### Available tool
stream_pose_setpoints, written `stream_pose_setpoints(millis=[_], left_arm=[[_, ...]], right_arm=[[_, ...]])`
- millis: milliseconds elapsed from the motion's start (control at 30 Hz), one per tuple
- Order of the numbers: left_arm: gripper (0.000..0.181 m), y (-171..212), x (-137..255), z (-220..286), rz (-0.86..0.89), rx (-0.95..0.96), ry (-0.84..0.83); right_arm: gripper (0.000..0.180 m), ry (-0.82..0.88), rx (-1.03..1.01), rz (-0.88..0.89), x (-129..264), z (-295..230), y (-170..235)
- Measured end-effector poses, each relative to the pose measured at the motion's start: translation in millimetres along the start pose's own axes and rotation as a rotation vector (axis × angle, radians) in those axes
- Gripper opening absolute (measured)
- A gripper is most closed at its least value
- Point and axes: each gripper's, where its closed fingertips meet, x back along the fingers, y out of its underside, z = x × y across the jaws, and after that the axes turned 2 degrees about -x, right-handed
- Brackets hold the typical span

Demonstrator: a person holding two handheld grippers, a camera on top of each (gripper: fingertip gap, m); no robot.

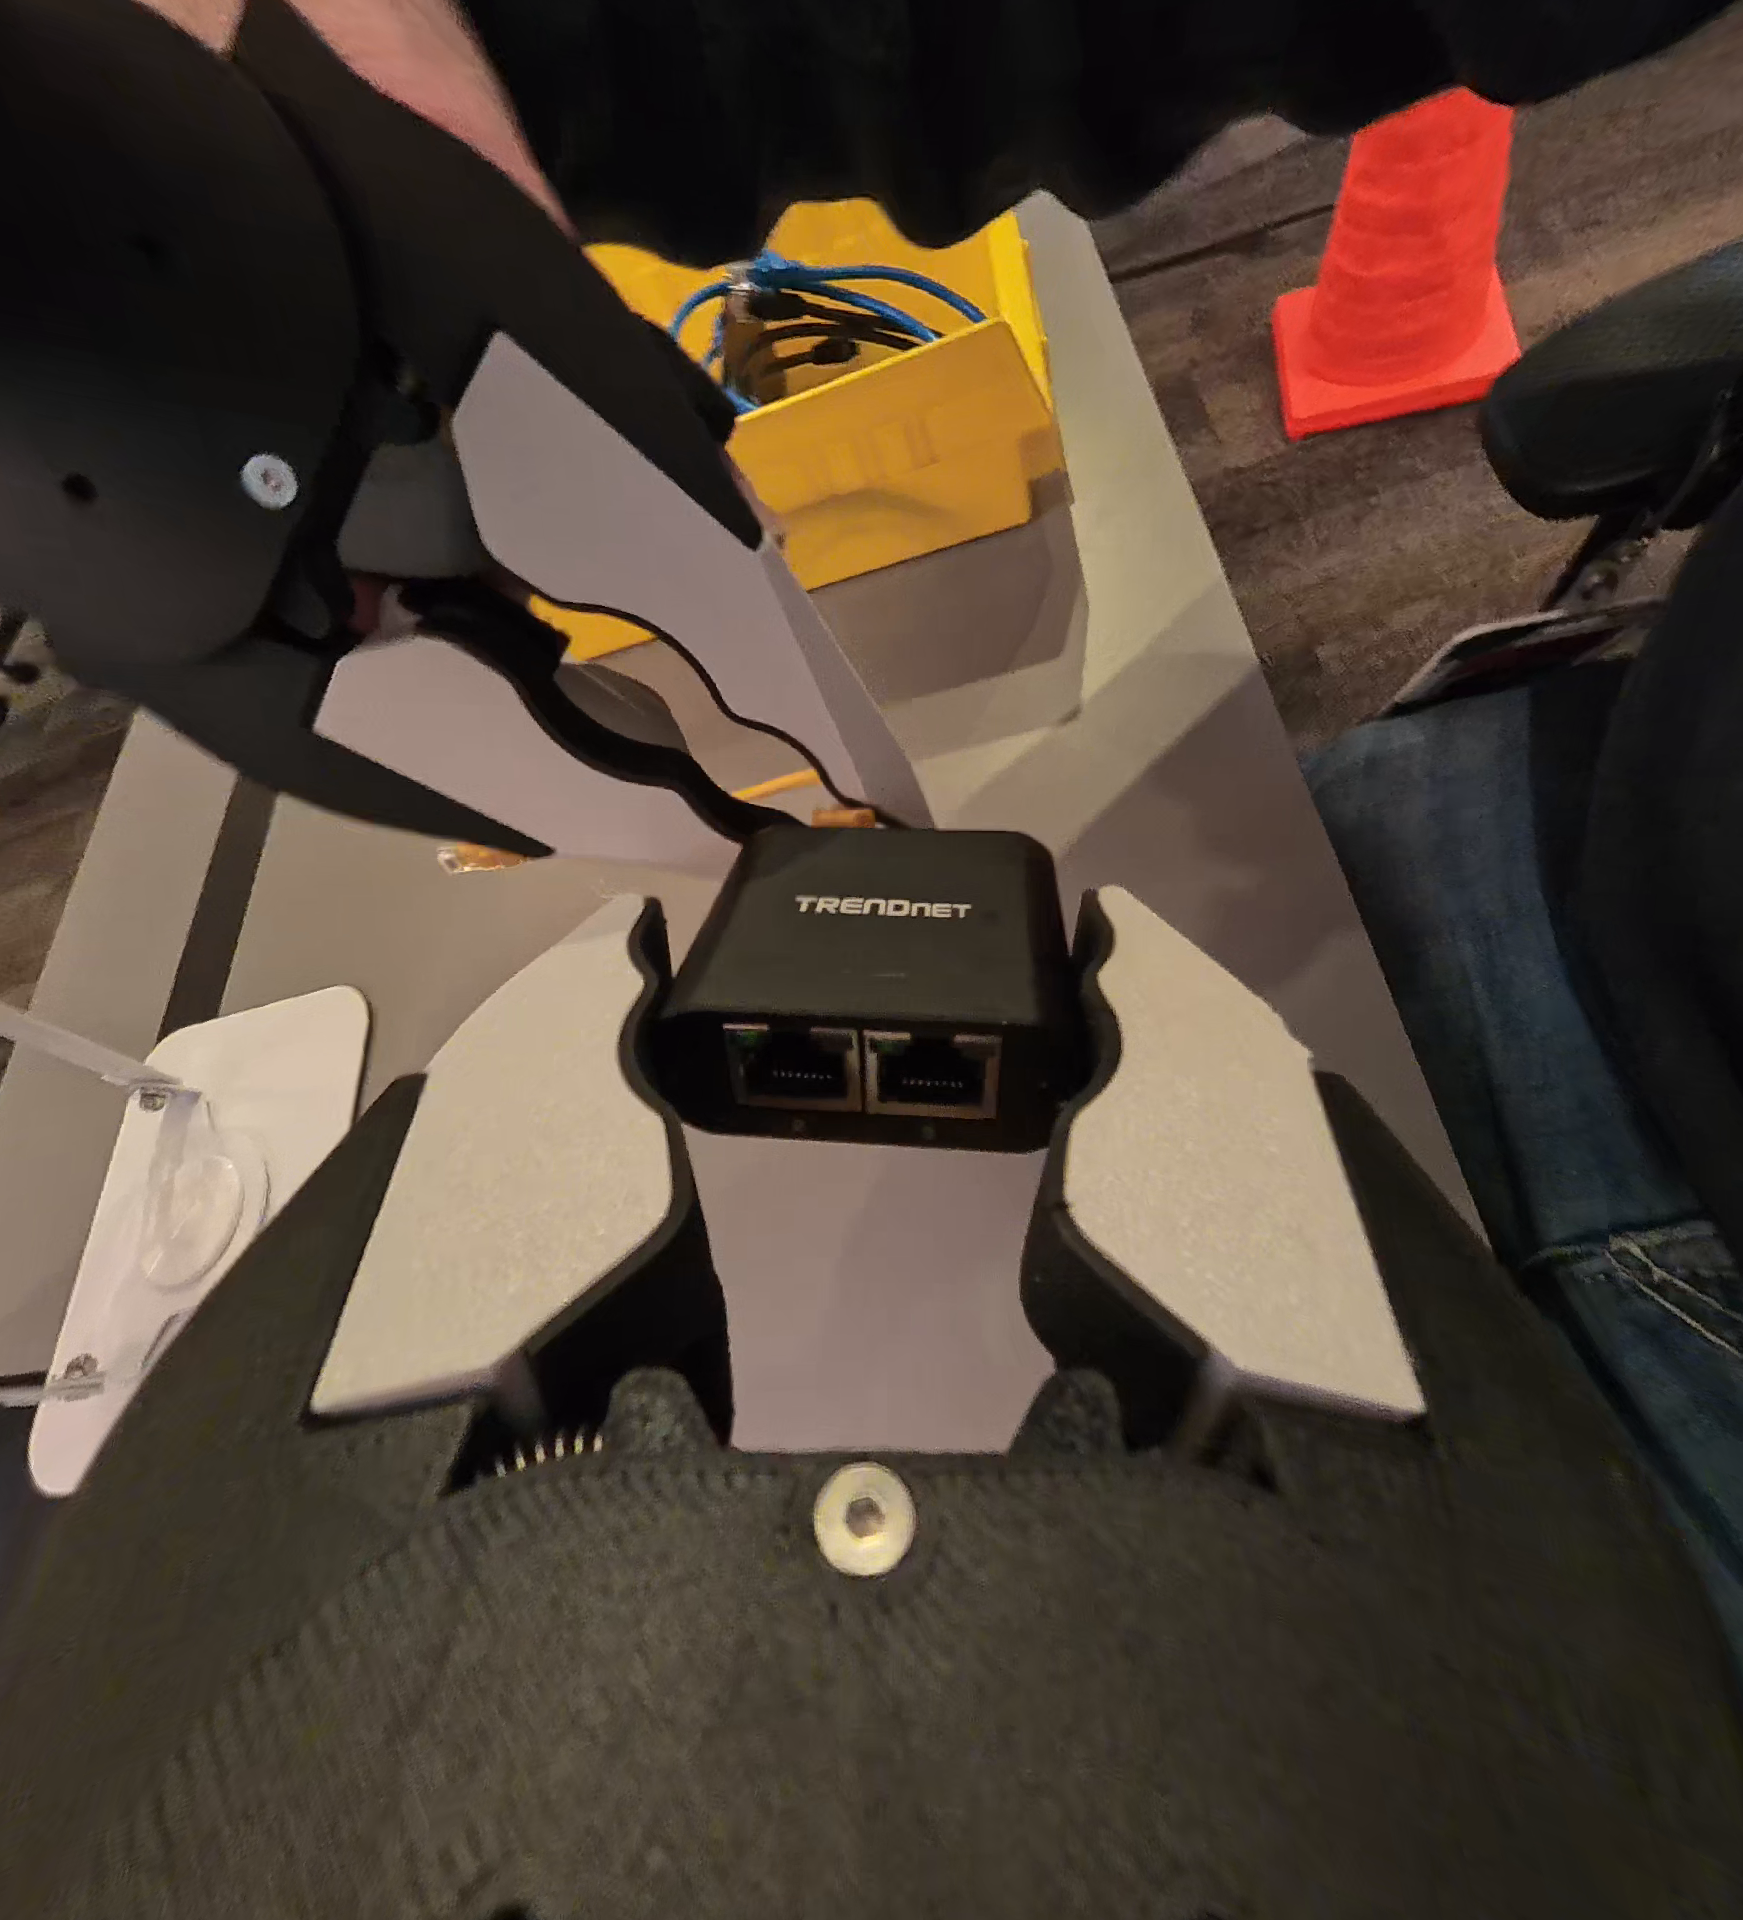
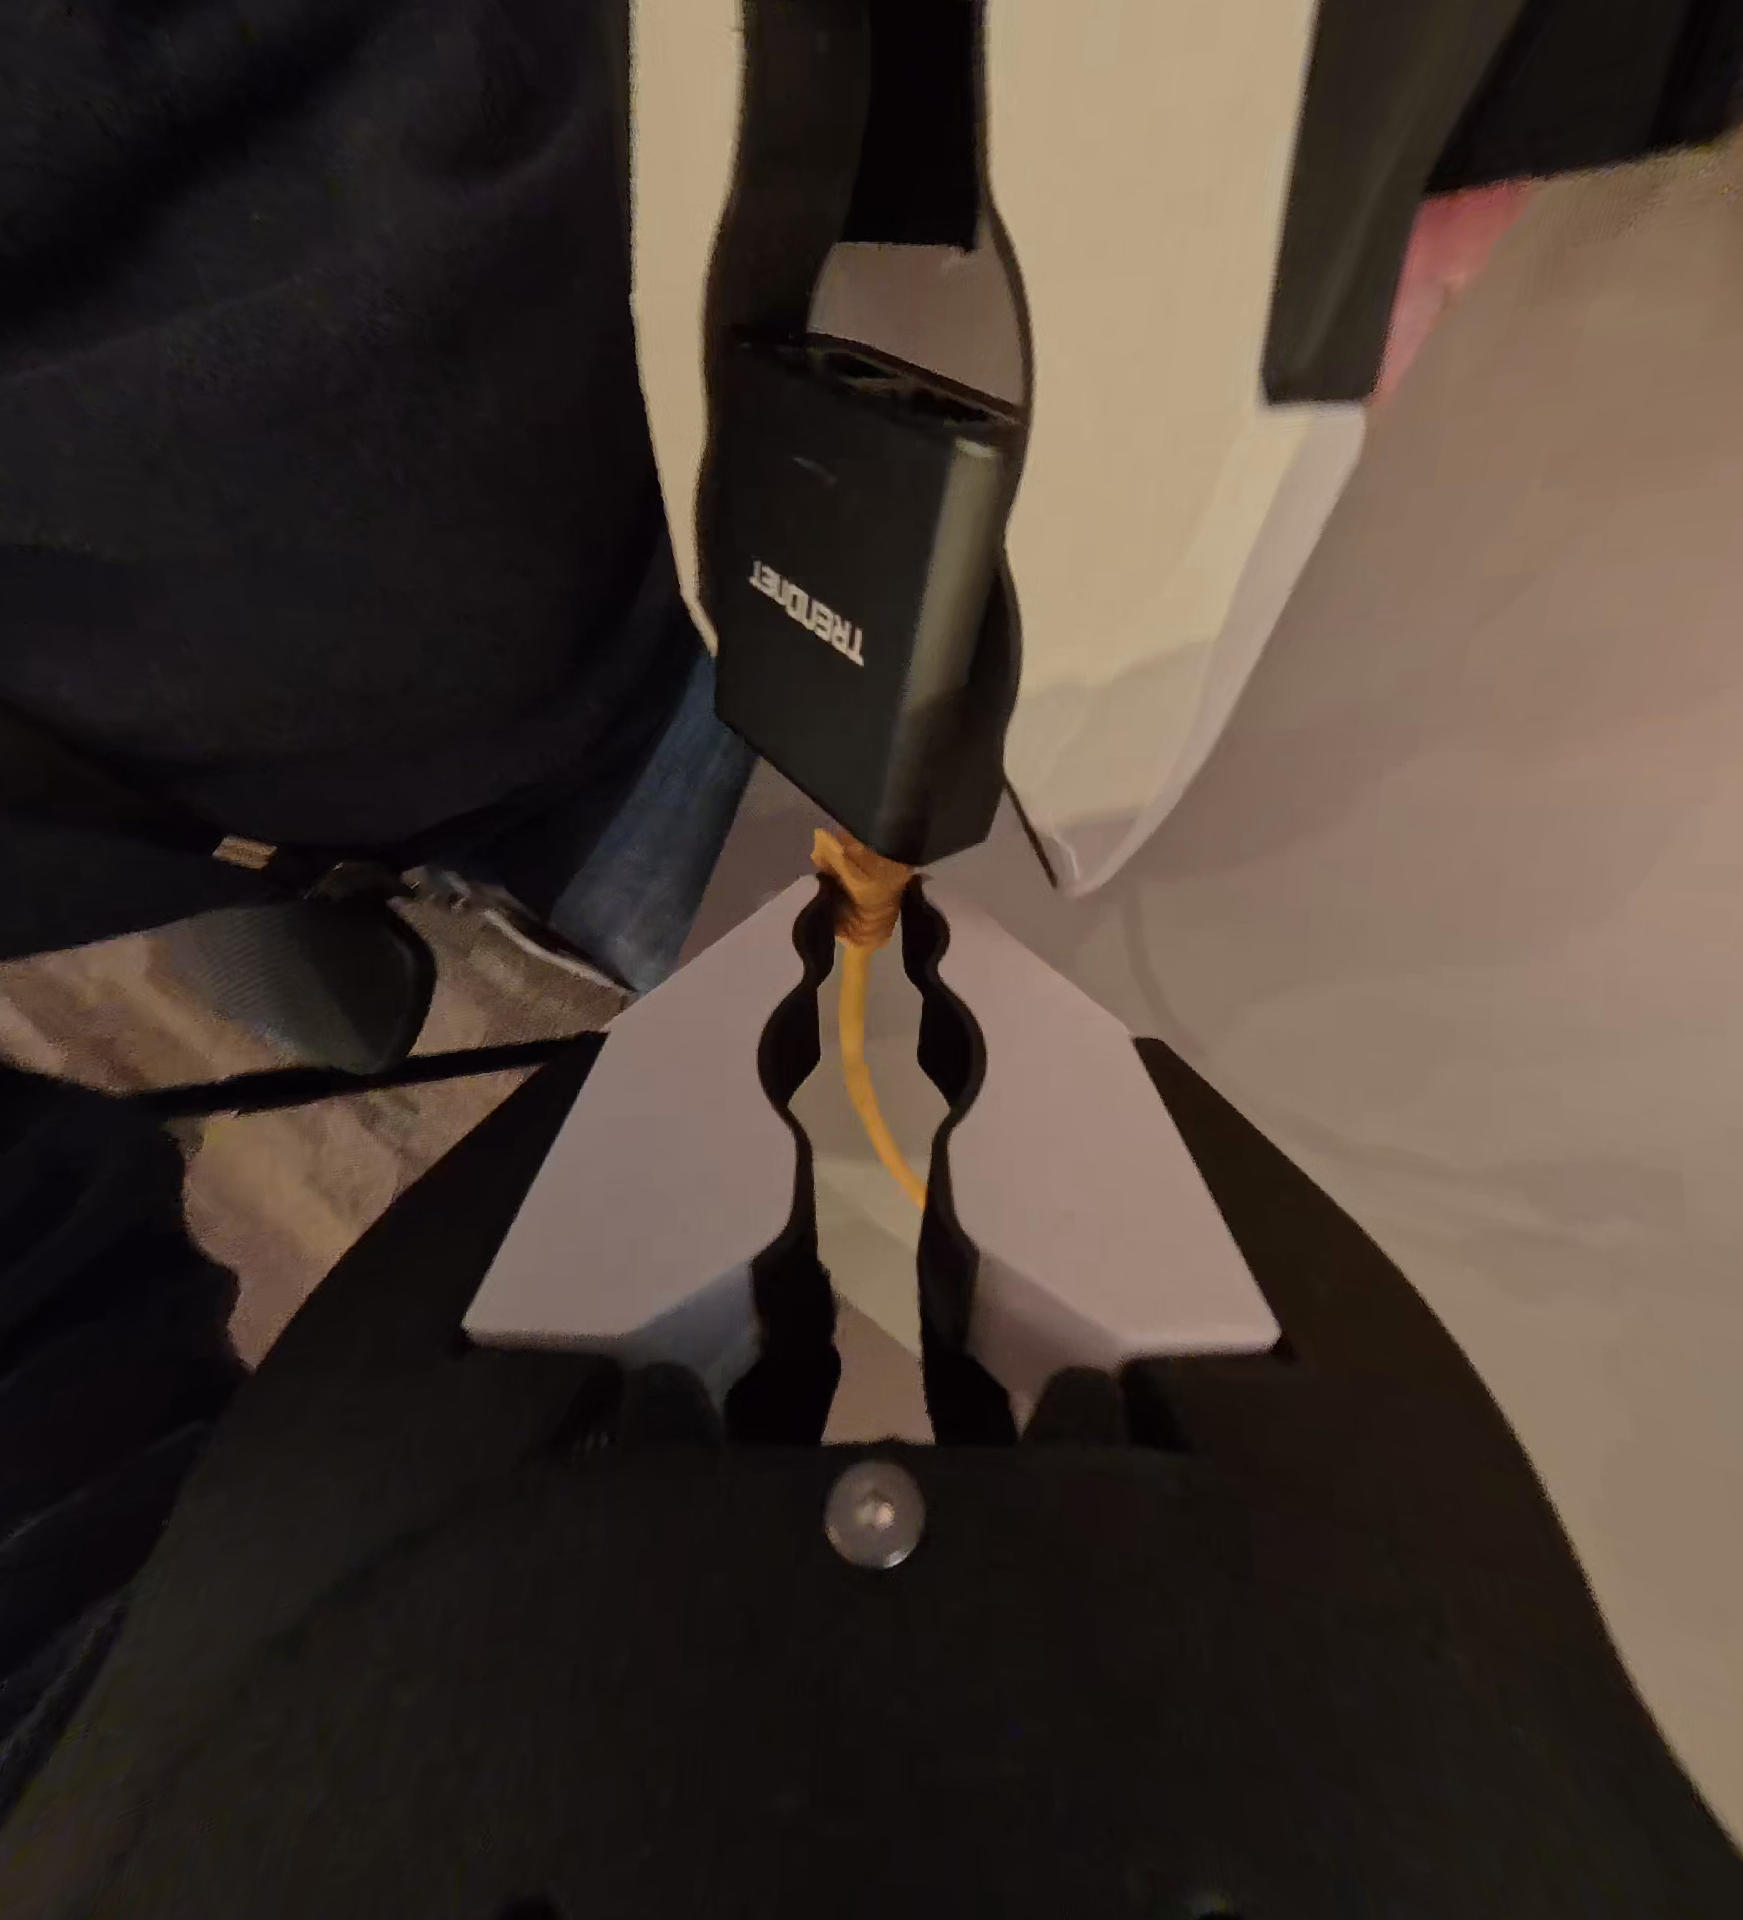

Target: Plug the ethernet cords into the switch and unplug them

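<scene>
My left gripper (image 1: 869, 920) is shut on the black switch (image 1: 872, 987), one finger on each side, holding it over the grey table (image 1: 846, 1299). Two empty ports (image 1: 862, 1070) face the camera. In the right wrist view the switch (image 2: 846, 603) hangs from the left gripper's fingers (image 2: 794, 208). My right gripper (image 2: 864, 899) is shut on the plug (image 2: 862, 904) of the orange ethernet cord (image 2: 867, 1081), right at the switch's other end. How deep the plug sits is hidden. In the left wrist view the right gripper (image 1: 815, 821) reaches in from the upper left.
A yellow bin (image 1: 898, 436) with blue and black cables stands behind the switch. An orange cone (image 1: 1397, 281) is on the floor at the far right. A person's jeans-clad leg (image 1: 1573, 1039) and a chair armrest (image 1: 1625, 405) are to the right. A white plate with a clear suction cup (image 1: 202, 1195) lies at left. The grippers are tip to tip, or close to it.
</scene>
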Motion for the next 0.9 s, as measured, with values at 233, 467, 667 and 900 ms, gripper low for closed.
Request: stream_pose_setpoints(millis=[233,467,667,900], left_arm=[[0.074,3.5,12.5,-29.0,0.116,0.198,-0.089],[0.074,-4.2,21.0,-52.1,0.277,0.464,-0.108],[0.074,-20.4,19.0,-50.4,0.354,0.583,-0.062],[0.074,-23.7,14.7,-47.9,0.370,0.644,-0.038]], right_arm=[[0.033,0.505,0.019,0.234,43.5,27.3,-8.3],[0.030,1.156,0.198,0.373,71.9,22.2,-12.2],[0.028,1.447,0.397,0.272,71.2,19.5,-30.0],[0.016,1.540,0.450,0.150,68.5,30.8,-31.1]])
